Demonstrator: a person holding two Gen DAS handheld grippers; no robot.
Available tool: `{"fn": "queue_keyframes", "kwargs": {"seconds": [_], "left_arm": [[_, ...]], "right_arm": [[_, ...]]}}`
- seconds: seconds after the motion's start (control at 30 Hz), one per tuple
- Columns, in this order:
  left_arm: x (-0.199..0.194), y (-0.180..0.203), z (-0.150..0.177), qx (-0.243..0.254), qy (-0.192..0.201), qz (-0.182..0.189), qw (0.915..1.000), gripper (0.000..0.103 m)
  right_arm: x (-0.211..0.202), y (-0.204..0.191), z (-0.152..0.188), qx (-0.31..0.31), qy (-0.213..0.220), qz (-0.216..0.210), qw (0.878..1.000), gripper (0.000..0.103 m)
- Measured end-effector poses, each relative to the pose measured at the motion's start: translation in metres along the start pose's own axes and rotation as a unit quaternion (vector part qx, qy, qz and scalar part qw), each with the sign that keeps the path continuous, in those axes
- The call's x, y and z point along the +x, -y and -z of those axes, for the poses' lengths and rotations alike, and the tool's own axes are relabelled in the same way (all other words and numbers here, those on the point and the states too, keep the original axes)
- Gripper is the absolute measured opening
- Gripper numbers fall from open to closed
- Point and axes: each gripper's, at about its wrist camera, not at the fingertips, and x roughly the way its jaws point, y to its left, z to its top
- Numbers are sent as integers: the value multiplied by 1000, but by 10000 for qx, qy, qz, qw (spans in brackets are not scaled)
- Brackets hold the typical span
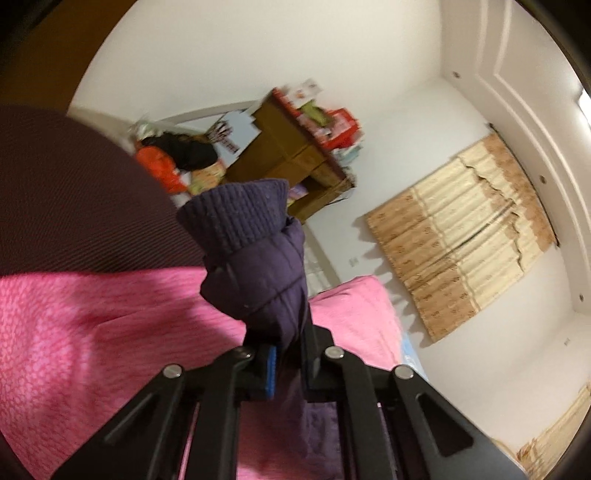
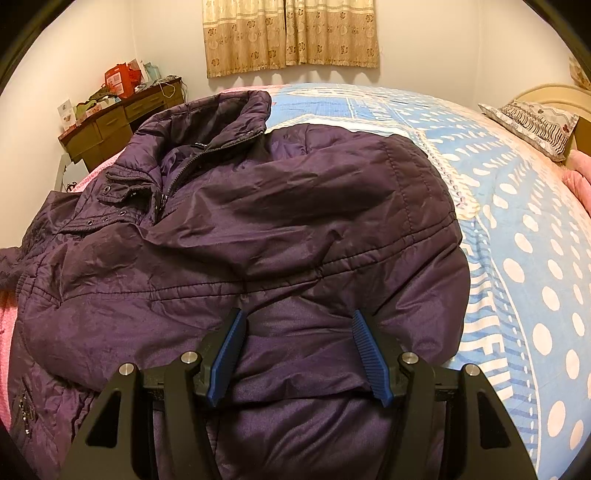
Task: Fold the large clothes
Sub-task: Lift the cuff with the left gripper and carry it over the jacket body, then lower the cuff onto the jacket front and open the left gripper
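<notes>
The left wrist view sat tilted and close behind a lifted sleeve (image 1: 255, 254), facing the far wall. The right wrist view looked down over the jacket (image 2: 258, 229) on the bed (image 2: 517, 221). Both showed the curtain (image 2: 291, 33) and desk (image 2: 122, 114).

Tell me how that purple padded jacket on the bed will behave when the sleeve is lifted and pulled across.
The purple jacket is probably floppy: its sleeve bends and droops from the shut left claw. Its shiny, wrinkled shell looks fairly slippery, so it may slide over the bedspread. The quilted padding looks springy, so folds will likely puff back up.
</notes>
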Motion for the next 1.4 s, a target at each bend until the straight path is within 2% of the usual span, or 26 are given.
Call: {"fn": "queue_keyframes", "kwargs": {"seconds": [0.23, 0.43, 0.57, 0.73, 0.83, 1.03, 1.17, 1.27, 1.4], "left_arm": [[-6, 90, 3, 750, 291, 497, 9955, 8], [-10, 179, 38, 1583, 369, 1107, 9805, 8], [3, 230, 75, 2019, 172, 1447, 9685, 8], [16, 266, 133, 2378, -310, 1750, 9549, 8], [24, 283, 179, 2730, -658, 1877, 9412, 8], [30, 303, 268, 3422, -1247, 1896, 9118, 8], [34, 301, 325, 3882, -1635, 1828, 8884, 8], [35, 299, 350, 4133, -1970, 1787, 8709, 8], [29, 299, 363, 4423, -2442, 1699, 8461, 13]], "right_arm": [[0, 1, 0, 22, 19, -26, 10000, 62], [-1, 1, 1, 76, 61, -60, 9999, 62], [-3, 3, 2, 127, 97, -105, 9998, 62], [-5, 6, 3, 194, 135, -172, 9996, 62], [-6, 6, 4, 219, 155, -193, 9995, 62], [-7, 7, 5, 234, 171, -202, 9994, 62], [-7, 6, 5, 245, 177, -210, 9993, 62], [-8, 7, 5, 269, 185, -238, 9992, 62], [-9, 10, 6, 354, 219, -331, 9986, 62]]}}
